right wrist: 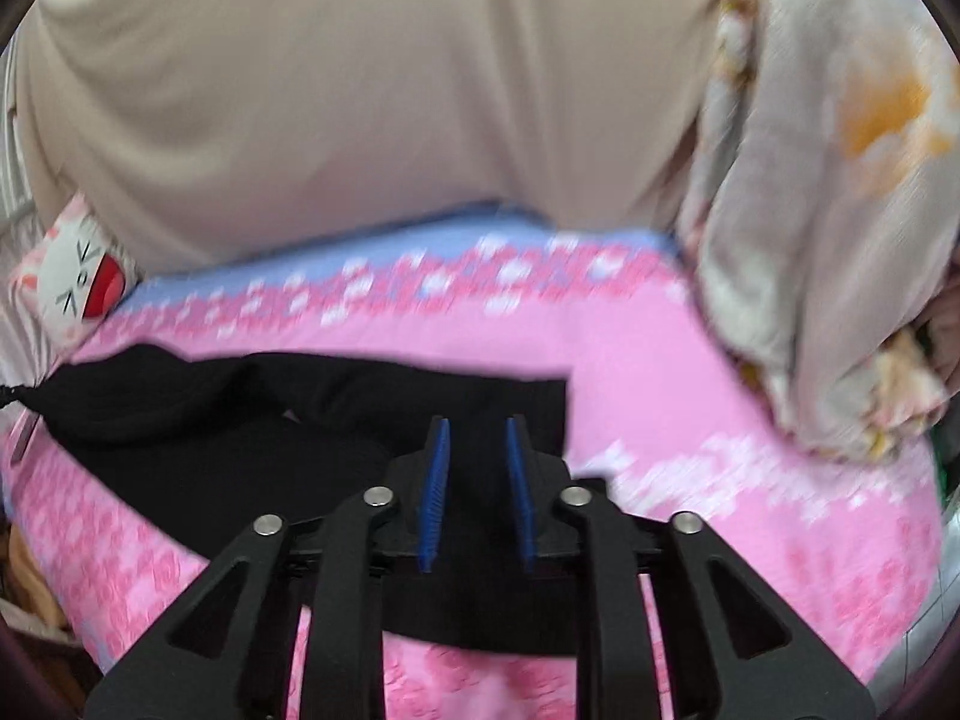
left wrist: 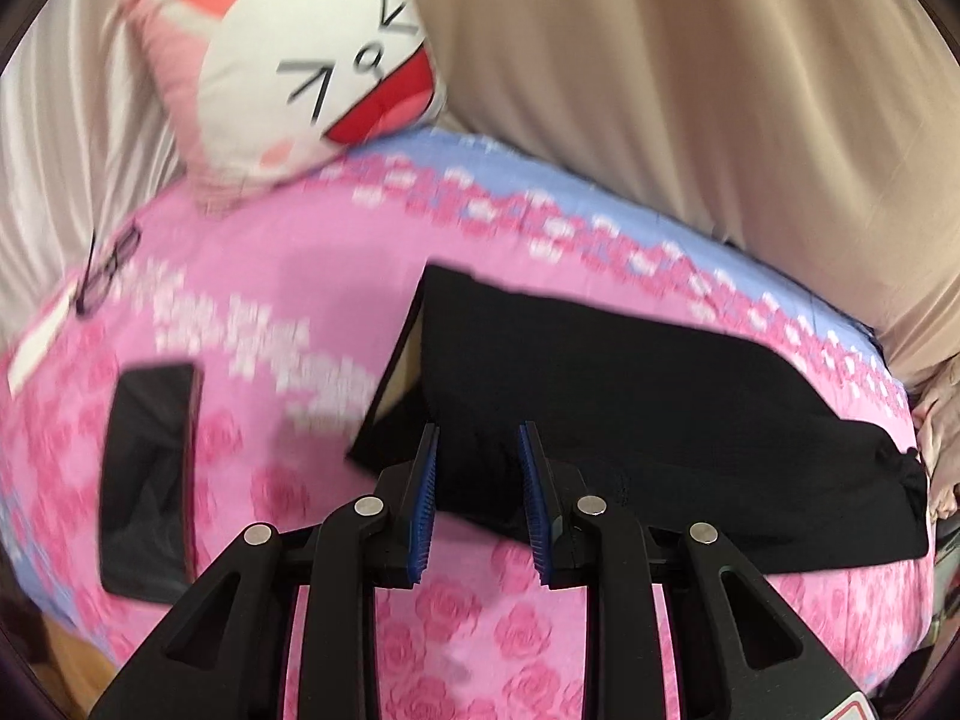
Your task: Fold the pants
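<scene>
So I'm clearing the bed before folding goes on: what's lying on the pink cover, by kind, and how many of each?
Black pants: 1
Cat-face cushion: 1
Glasses: 1
Dark phone or tablet: 1
White card or paper at the cover's edge: 1
Total: 5

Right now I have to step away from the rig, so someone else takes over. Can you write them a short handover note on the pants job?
Left hand-held gripper: jaws apart, nothing held, above the near edge of the black pants.
Right hand-held gripper: jaws apart, nothing held, over the other end of the pants.
Pants lie flat in a long strip across the pink bedspread; a phone and glasses lie left of them.
Done: seemingly folded lengthwise. Left: probably folding end to end.
</scene>
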Tool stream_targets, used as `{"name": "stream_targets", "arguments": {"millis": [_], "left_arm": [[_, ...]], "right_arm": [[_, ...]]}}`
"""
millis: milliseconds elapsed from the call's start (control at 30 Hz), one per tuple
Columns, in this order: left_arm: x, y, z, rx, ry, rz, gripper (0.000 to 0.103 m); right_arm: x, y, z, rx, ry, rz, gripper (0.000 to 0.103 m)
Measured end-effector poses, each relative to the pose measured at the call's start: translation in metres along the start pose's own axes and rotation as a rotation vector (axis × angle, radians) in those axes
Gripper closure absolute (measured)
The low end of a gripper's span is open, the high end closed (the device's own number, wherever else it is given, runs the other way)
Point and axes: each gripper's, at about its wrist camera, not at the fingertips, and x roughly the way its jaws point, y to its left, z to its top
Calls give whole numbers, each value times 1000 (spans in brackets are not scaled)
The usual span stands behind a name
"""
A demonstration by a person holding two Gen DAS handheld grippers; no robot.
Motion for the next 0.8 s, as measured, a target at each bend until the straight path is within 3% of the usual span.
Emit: {"name": "stream_targets", "arguments": {"millis": [67, 200, 267, 400, 433, 467, 500, 533, 567, 667, 800], "left_arm": [[10, 7, -11, -19, 18, 43, 95], [25, 28, -23, -91, 55, 63, 95], [29, 33, -27, -108, 65, 75, 95], [31, 30, -31, -104, 78, 73, 94], [29, 26, -31, -102, 79, 66, 92], [28, 23, -30, -98, 79, 64, 82], [27, 19, -30, -94, 78, 61, 67], [27, 16, -29, -91, 77, 59, 60], [27, 12, -29, -87, 75, 56, 56], [31, 4, -27, -67, 85, 75, 56], [34, 0, -26, -46, 95, 103, 55]], "right_arm": [[16, 0, -3, 7, 26, -18, 46], [45, -19, 13, 119, 22, 24, 42], [57, -31, 25, 186, 32, 27, 24], [102, -59, 42, 329, 135, 20, 23], [110, -61, 43, 341, 159, 32, 25], [118, -61, 44, 340, 182, 43, 42], [127, -56, 43, 316, 209, 56, 51], [129, -50, 45, 282, 209, 55, 76], [128, -45, 48, 253, 202, 59, 95], [87, -17, 68, 100, 75, 64, 95], [-16, 10, 78, -102, -125, 26, 96]]}}
